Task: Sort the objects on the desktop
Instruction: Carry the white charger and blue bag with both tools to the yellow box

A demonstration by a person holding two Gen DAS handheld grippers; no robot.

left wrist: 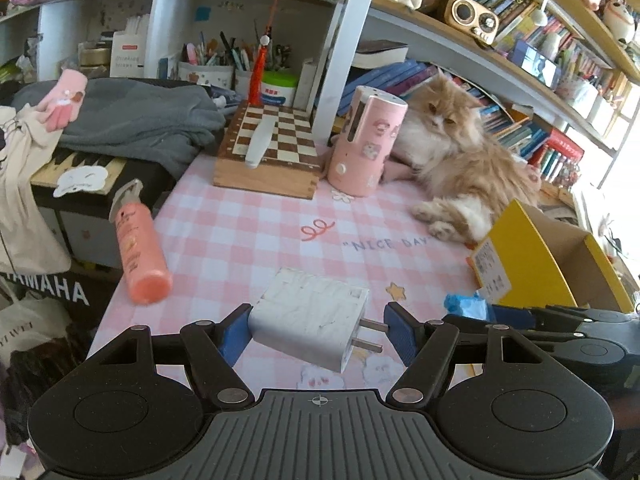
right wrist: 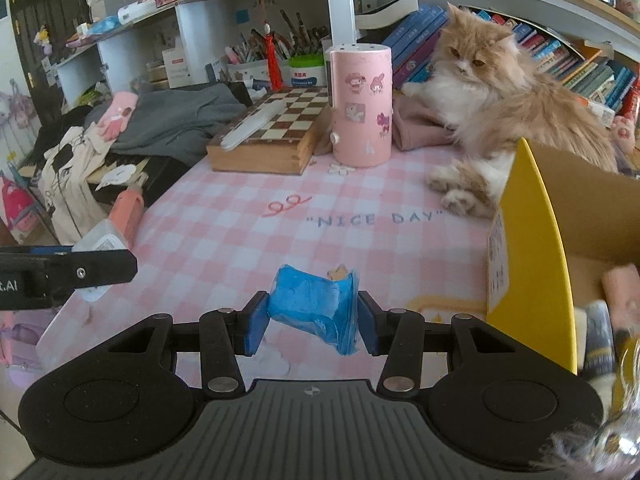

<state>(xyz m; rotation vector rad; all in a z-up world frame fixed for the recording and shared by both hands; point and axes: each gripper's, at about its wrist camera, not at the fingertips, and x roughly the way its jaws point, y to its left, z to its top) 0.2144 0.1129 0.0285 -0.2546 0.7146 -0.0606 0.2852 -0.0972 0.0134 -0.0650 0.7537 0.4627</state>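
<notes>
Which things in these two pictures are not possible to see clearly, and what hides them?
- Yellow box contents, right wrist view: blurred, cut by the edge.
- Blue packet, left wrist view: hidden behind the right gripper.
- Charger underside, left wrist view: faces away in the left gripper.
- Orange bottle label: too small.

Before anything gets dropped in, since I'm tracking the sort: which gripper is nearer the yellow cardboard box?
Right. The right gripper, shut on a blue packet, sits just beside the yellow box. The left gripper, holding a white charger, is farther, beyond the right one.
</notes>
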